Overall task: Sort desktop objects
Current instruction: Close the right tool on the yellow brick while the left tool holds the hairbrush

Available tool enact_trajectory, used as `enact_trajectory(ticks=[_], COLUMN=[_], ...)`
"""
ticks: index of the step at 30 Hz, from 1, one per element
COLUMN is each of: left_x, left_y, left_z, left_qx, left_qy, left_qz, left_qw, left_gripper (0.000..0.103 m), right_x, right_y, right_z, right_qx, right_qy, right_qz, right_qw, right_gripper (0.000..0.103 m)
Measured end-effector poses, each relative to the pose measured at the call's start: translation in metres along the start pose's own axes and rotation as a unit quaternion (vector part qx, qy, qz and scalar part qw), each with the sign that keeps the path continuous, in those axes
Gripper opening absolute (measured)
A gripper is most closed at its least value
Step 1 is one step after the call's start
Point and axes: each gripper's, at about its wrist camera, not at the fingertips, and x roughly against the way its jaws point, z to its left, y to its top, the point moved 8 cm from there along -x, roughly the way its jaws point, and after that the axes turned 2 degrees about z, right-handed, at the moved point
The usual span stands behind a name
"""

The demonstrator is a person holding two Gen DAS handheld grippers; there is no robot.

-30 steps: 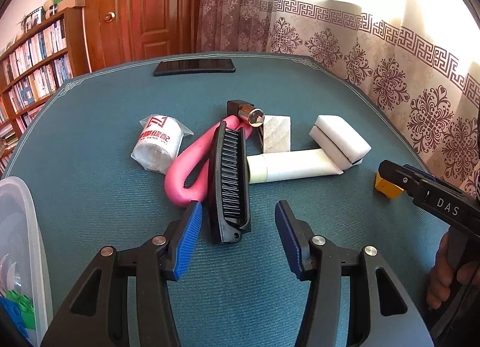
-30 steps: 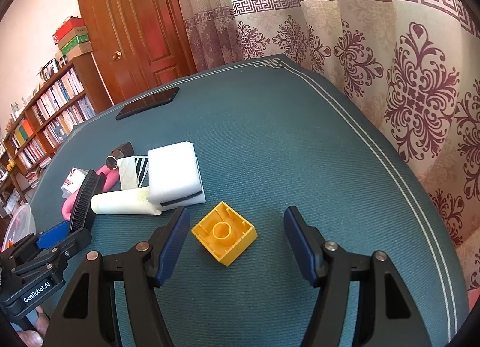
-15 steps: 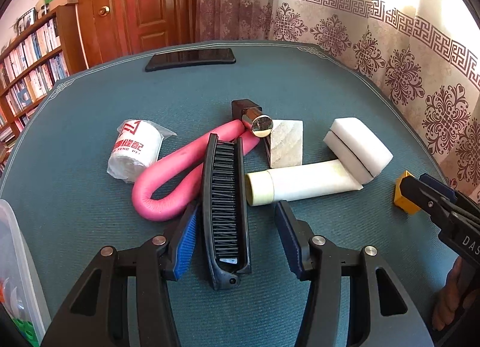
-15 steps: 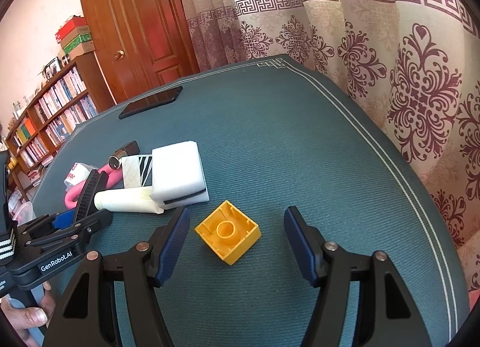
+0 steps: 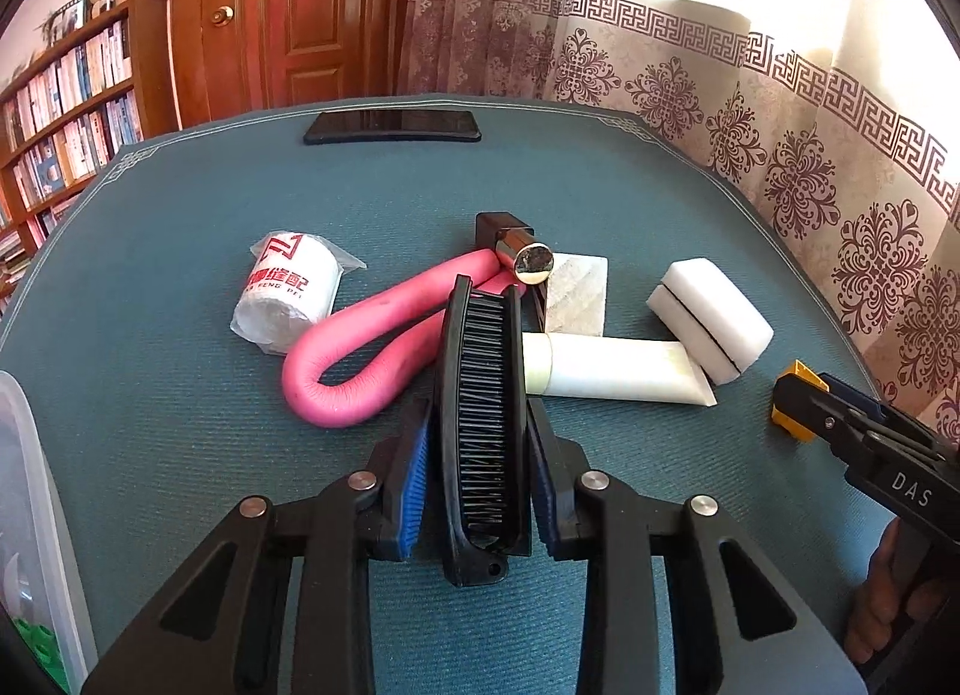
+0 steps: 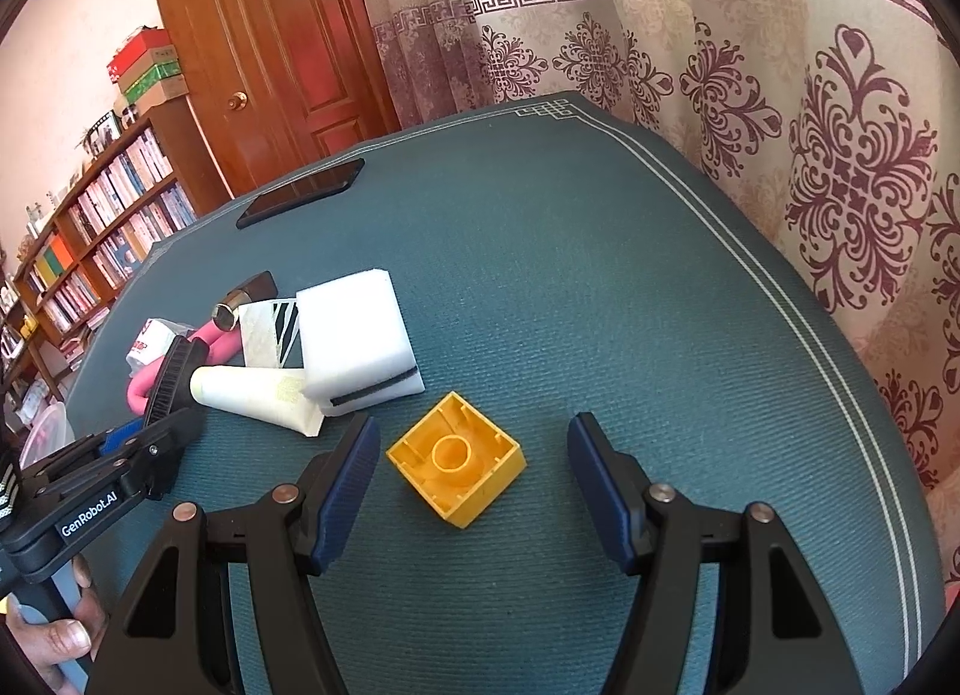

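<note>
Left wrist view: the left claw [image 5: 479, 470], just closing, clamps the black comb [image 5: 483, 425] across its width (long axis pointing straight ahead), while the right claw [image 6: 474, 476] stands released around the yellow brick [image 6: 456, 464].

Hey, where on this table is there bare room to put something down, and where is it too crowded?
Free: the wide teal cloth between the phone, the curtain-side edge and the yellow brick; also the strip between the wrapped roll and the plastic bin. Crowded: the middle, where comb, pink tube, cream tube and sponge touch.
</note>
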Motion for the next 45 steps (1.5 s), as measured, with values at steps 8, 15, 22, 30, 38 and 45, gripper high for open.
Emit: enact_trajectory(ticks=[8, 15, 22, 30, 38, 45], left_x=[0.013, 0.015, 0.014, 0.014, 0.022, 0.040], left_y=[0.000, -0.001, -0.002, -0.002, -0.002, -0.002], left_z=[-0.002, -0.003, -0.001, 0.001, -0.001, 0.005], left_qx=[0.005, 0.003, 0.007, 0.010, 0.012, 0.024], left_qy=[-0.007, -0.006, -0.003, -0.001, 0.000, 0.005], left_qz=[-0.015, -0.018, -0.017, -0.018, -0.028, -0.043], left_qw=[0.9999, 0.9998, 0.9998, 0.9998, 0.9995, 0.9988], left_gripper=[0.032, 0.032, 0.032, 0.032, 0.032, 0.032], right_x=[-0.002, -0.003, -0.004, -0.002, 0.003, 0.013], right_y=[-0.001, -0.003, -0.004, -0.003, -0.001, -0.003], right_z=[0.000, 0.004, 0.008, 0.010, 0.014, 0.028], right_qx=[0.003, 0.014, 0.023, 0.027, 0.032, 0.045], right_qy=[-0.004, -0.004, -0.001, 0.002, 0.003, 0.014], right_qz=[0.003, 0.006, 0.008, 0.006, -0.006, -0.013], right_qw=[1.000, 1.000, 1.000, 1.000, 0.999, 0.999], right_gripper=[0.069, 0.068, 0.050, 0.050, 0.050, 0.050])
